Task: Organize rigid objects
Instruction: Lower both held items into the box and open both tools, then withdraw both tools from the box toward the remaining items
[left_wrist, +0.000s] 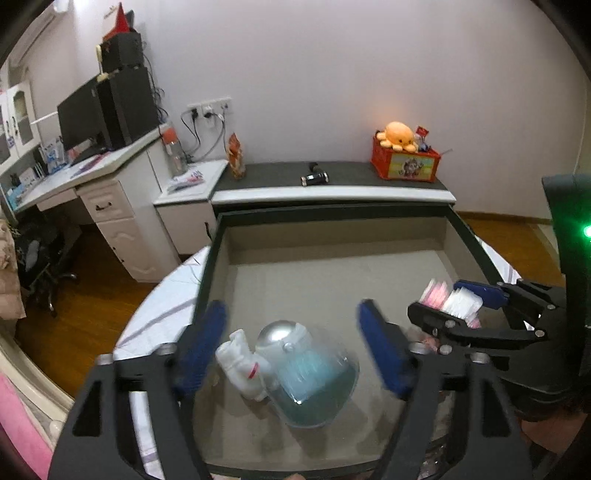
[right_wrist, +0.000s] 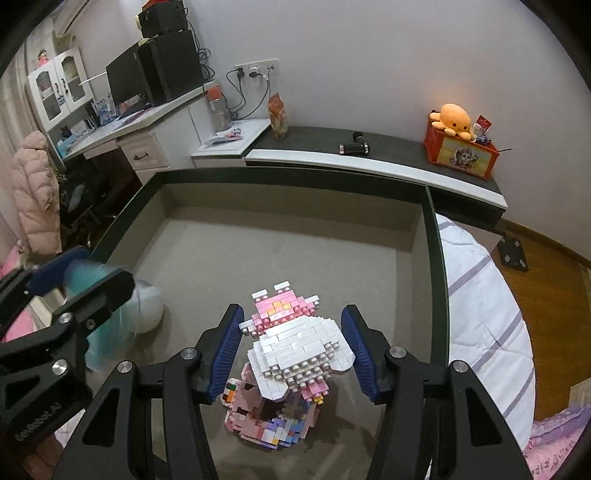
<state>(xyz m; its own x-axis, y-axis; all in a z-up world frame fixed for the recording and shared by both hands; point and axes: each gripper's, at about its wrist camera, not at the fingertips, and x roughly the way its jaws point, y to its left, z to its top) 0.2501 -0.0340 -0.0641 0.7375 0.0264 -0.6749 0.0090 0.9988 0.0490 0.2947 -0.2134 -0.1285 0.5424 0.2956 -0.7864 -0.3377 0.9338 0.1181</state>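
Observation:
A toy astronaut (left_wrist: 258, 362) with a silver helmet lies against a clear dome with a teal base (left_wrist: 314, 384) on the grey floor of a big dark-rimmed tray (left_wrist: 332, 214). My left gripper (left_wrist: 291, 314) is open above them, its blue pads (left_wrist: 199, 350) clear of the toy on both sides. A pink and white brick model (right_wrist: 295, 350) stands on the tray floor (right_wrist: 277, 251). My right gripper (right_wrist: 291, 314) straddles it, pads close beside the white top with a thin gap on the left. The left wrist view shows the right gripper (left_wrist: 439, 299) at the right, around the model (left_wrist: 454, 302).
The tray rests on a bed with a white striped quilt (right_wrist: 487, 314). Behind it runs a dark shelf (left_wrist: 332, 173) with an orange box and plush octopus (left_wrist: 402, 147), a black cylinder (left_wrist: 314, 179) and a snack bag (left_wrist: 236, 155). A white desk (left_wrist: 92, 173) stands left.

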